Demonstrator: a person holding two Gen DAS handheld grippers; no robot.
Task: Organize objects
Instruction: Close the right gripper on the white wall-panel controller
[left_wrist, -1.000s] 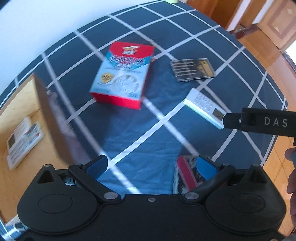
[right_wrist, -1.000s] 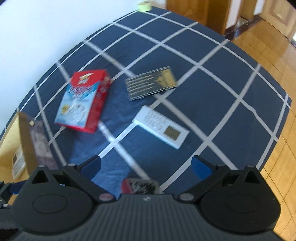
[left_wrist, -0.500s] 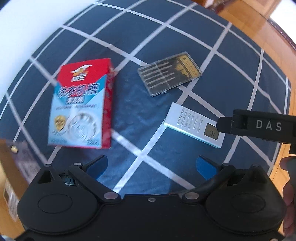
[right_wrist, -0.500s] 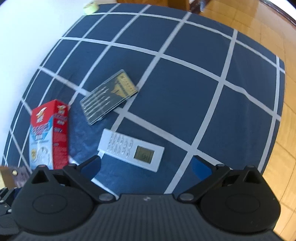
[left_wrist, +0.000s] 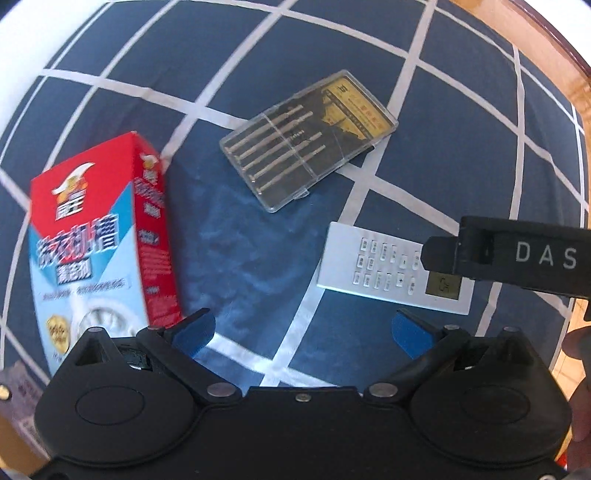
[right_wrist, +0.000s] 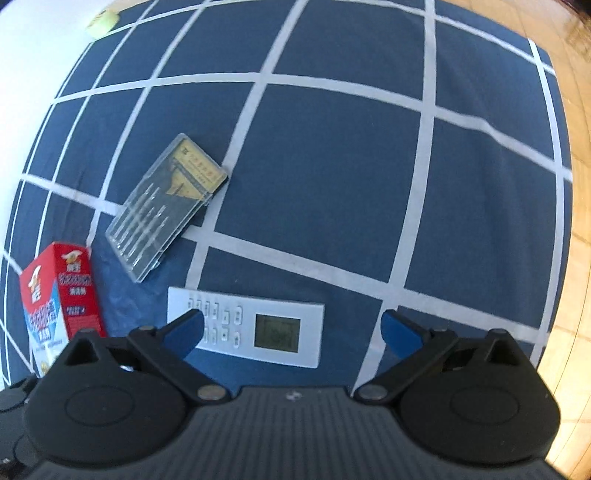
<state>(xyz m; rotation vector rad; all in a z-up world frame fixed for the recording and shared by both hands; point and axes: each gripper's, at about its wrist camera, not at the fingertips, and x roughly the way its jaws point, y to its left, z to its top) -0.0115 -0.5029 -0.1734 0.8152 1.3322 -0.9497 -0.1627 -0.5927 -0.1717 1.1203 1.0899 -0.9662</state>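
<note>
A red and blue box (left_wrist: 99, 240) lies on the blue checked cloth (left_wrist: 258, 258), also at the left edge of the right wrist view (right_wrist: 55, 295). A clear case of small screwdrivers (left_wrist: 306, 140) lies beyond it (right_wrist: 166, 206). A white remote with a small screen (left_wrist: 388, 273) lies flat to the right. My left gripper (left_wrist: 303, 334) is open and empty above the cloth between box and remote. My right gripper (right_wrist: 291, 332) is open and empty right over the remote (right_wrist: 247, 326), whose screen sits between the fingers. Its black side (left_wrist: 517, 258) reaches in over the remote.
The cloth-covered table ends at the right, with wooden floor (right_wrist: 576, 184) beyond. A white wall (right_wrist: 29, 55) runs along the far left. A yellowish tape roll (right_wrist: 101, 24) sits at the table's far corner. A cardboard piece (left_wrist: 14, 406) shows at the lower left.
Both grippers have moved forward and lower toward the objects. The remote now sits between my right fingers. The red packet near my left fingers a second ago is out of view.
</note>
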